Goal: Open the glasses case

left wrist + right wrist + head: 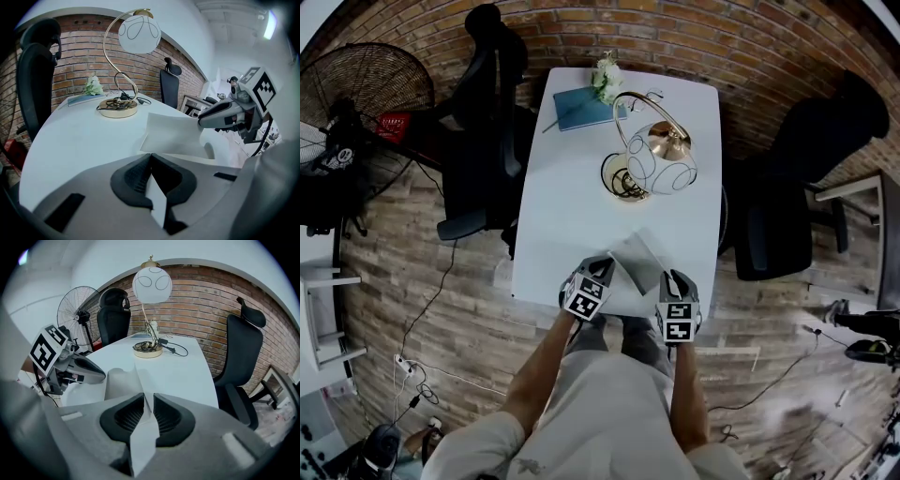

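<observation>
Glasses case (pixel 636 259), wht table (pixel 572 202), brick wall (pixel 722 37).

The glasses case (pixel 639 262) lies nearest on the table (pixel 553 216), the lamp (pixel 652 159) behind it, the notebook (pixel 581 108) farthest back

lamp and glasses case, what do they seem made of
Lamp base: shiny gold-toned metal, by its glints. Globe shade: smooth white glass, probably, with thin dark lines. Glasses case: thin, stiff, matte white sheet, perhaps faux leather or card; it holds flat, creased panels.
</observation>
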